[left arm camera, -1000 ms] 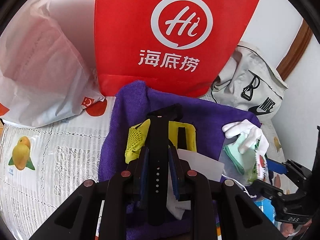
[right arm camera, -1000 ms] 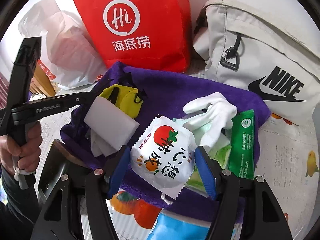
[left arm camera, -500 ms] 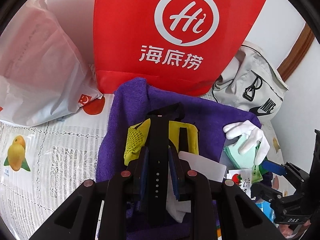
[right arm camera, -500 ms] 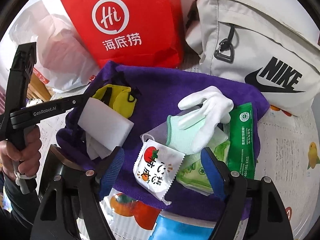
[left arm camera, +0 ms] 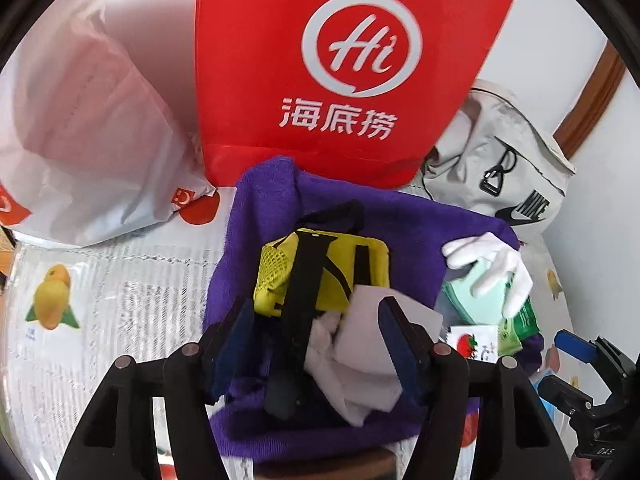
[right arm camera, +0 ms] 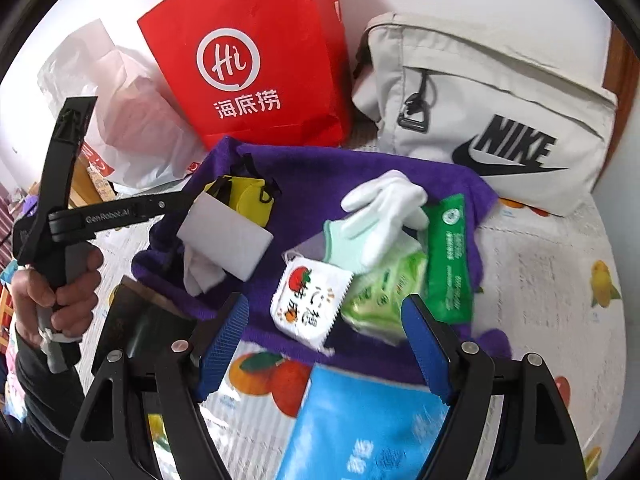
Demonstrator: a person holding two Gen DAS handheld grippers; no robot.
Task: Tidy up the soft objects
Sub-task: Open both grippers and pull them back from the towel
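A: Where are the soft things?

B: Piled on the purple towel (right arm camera: 360, 168): a yellow pouch (left arm camera: 344, 272) crossed by a black strap (left arm camera: 304, 312), a white sponge block (right arm camera: 224, 236), a white glove (right arm camera: 384, 208), and a snack packet (right arm camera: 310, 304) printed with a tomato and Chinese characters.

A: And the claws?

B: The left gripper (left arm camera: 316, 344) is opening; the strap lies between its blue pads, untouched. The right gripper (right arm camera: 324, 344) stands wide and grips nothing, with the packet lying free just ahead of it.

A: Any readable writing?

B: The red bag (left arm camera: 340, 64) behind the towel says "Hi" above 海底捞. The grey bag (right arm camera: 500, 120) says NIKE with a swoosh. The green wipes pack (right arm camera: 448, 256) has small unreadable print. The left tool's arm reads "GenRobot.AI".
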